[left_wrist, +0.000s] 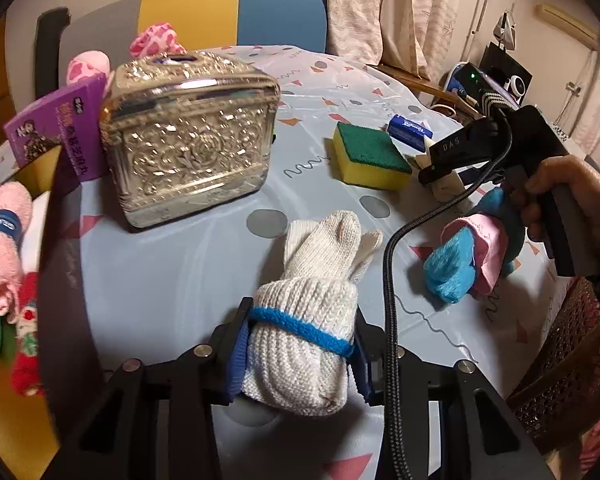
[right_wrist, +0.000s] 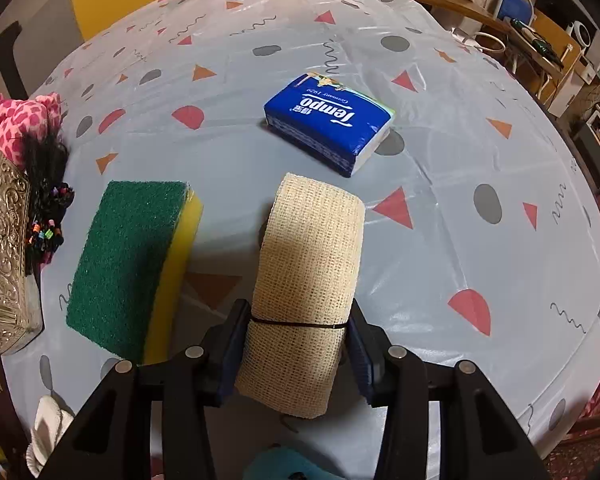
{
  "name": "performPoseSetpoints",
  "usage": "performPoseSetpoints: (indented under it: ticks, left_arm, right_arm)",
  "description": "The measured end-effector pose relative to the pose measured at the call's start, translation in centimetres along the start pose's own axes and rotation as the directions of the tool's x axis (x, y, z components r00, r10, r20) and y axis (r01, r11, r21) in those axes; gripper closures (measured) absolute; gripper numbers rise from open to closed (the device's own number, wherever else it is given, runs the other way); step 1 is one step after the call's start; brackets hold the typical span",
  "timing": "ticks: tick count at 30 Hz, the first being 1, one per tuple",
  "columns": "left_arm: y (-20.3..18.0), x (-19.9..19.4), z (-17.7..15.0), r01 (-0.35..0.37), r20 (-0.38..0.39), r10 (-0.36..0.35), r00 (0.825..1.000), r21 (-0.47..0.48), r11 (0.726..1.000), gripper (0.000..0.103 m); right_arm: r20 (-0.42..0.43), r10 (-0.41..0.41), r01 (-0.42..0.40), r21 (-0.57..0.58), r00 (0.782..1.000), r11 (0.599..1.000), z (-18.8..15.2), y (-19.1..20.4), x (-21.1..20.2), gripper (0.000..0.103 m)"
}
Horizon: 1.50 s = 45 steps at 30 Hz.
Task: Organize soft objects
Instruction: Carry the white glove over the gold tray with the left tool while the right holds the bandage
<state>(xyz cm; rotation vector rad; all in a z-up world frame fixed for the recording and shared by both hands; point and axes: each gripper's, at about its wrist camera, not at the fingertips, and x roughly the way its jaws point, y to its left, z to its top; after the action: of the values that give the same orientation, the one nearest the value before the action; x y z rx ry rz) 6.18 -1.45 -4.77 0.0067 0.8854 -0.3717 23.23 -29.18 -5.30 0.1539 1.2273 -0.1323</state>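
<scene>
A rolled pair of white knit gloves (left_wrist: 308,320) with a blue band lies on the patterned tablecloth (left_wrist: 160,280). My left gripper (left_wrist: 300,346) is shut on its near end. In the right wrist view my right gripper (right_wrist: 296,344) is shut on a beige gauze bandage roll (right_wrist: 308,264), held just above the table and tied with a thin black band. The left wrist view shows that right gripper (left_wrist: 444,172) at the right, pointing down, with a person's hand (left_wrist: 560,196) on its handle. A green and yellow sponge (right_wrist: 132,264) lies just left of the roll.
An ornate silver box (left_wrist: 188,140) stands at the left, with a purple book (left_wrist: 60,128) and a pink plush (left_wrist: 156,40) behind it. Behind the sponge lies a blue tissue pack (right_wrist: 328,120). A blue plush toy with pink cloth (left_wrist: 460,260) lies under the right gripper. Rolled towels (left_wrist: 2,240) fill the far left.
</scene>
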Motion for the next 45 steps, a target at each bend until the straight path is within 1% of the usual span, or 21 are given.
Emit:
performPoseSetpoints:
  ticks: [3, 9, 14, 18, 30, 39, 42, 45]
  left_arm:
    - [-0.1, -1.1, 0.1, -0.014, 0.023, 0.014, 1.000, 0.006, 1.000, 0.060]
    - [0.5, -3.9, 1.0, -0.028, 0.070, 0.030, 0.997, -0.031, 0.999, 0.060]
    - [0.8, -6.8, 2.1, -0.086, 0.131, 0.092, 0.987, -0.055, 0.995, 0.060]
    - [1.3, -8.7, 2.5, -0.118, 0.165, 0.128, 0.978, -0.072, 0.990, 0.060]
    - [3.9, -11.5, 2.3, -0.176, 0.185, 0.203, 0.962, -0.153, 0.973, 0.060]
    - [6.3, -12.2, 1.5, -0.198, 0.180, 0.237, 0.955, -0.210, 0.957, 0.060]
    - [7.6, -12.6, 1.2, -0.202, 0.175, 0.249, 0.953, -0.245, 0.948, 0.059]
    - [9.3, -13.5, 0.7, -0.229, 0.176, 0.285, 0.942, -0.279, 0.932, 0.060]
  right_arm:
    - [0.004, -0.007, 0.007, -0.012, 1.000, 1.000, 0.0, 0.0, 0.2, 0.055]
    - [0.013, -0.020, 0.020, -0.027, 1.000, 0.999, -0.4, 0.9, -0.1, 0.055]
    - [0.021, -0.028, 0.029, -0.043, 0.999, 0.999, -0.9, 1.0, -0.4, 0.055]
    - [0.030, -0.038, 0.040, -0.061, 0.999, 0.997, -1.1, 1.3, -0.4, 0.055]
    - [0.053, -0.069, 0.075, -0.109, 0.996, 0.991, -1.7, 2.4, -0.6, 0.055]
    - [0.061, -0.081, 0.088, -0.123, 0.995, 0.989, -2.2, 2.9, -0.8, 0.055]
    - [0.075, -0.096, 0.106, -0.145, 0.993, 0.984, -2.5, 3.3, -0.9, 0.055]
    - [0.086, -0.114, 0.127, -0.167, 0.990, 0.978, -2.7, 3.8, -1.0, 0.055]
